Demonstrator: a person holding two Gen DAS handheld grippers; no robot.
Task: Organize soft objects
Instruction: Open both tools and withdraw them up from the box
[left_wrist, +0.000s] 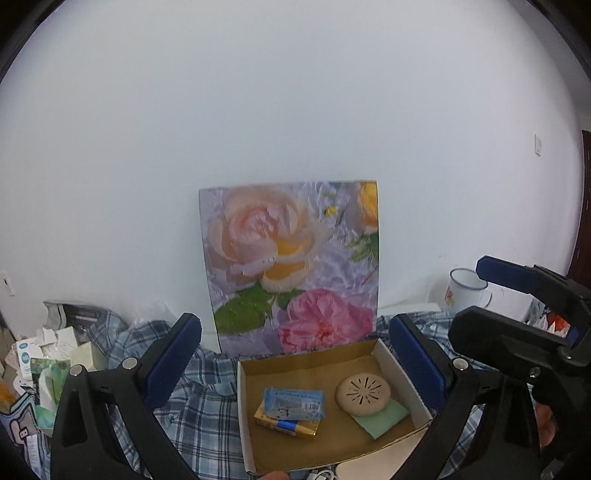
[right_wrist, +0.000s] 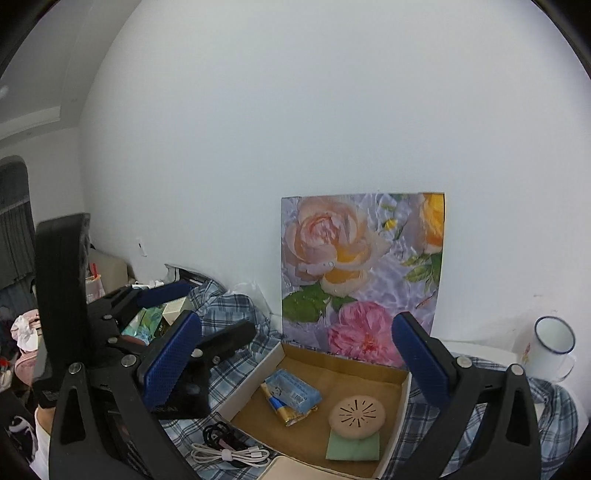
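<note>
Cardboard box, shallow and open-topped with white outer walls and a brown inside, sits on the blue plaid cloth in front of you; all the small items you can see lie inside it. Blue tissue pack rests on top of a yellow packet toward the box's left side, overlapping it. Beige round disc with radial slots lies to the right, partly on a pale green pad, which sticks out from under it toward the near right corner. Your left gripper hovers above the near part of the box, blue-padded fingers spread wide with nothing between them; neither pad touches the box contents. Your right gripper is likewise wide apart and empty, held above the box from the right; in the left wrist view its black body and one blue finger show at the right edge. A floral picture panel stands upright against the white wall just behind the box. An enamel mug with a blue rim stands at the right, well apart from the box. Coiled white cable and a black cable beside it lie on the cloth just outside the box's near left wall. Crumpled paper and cartons are piled at the far left; details there are too blurred to read
</note>
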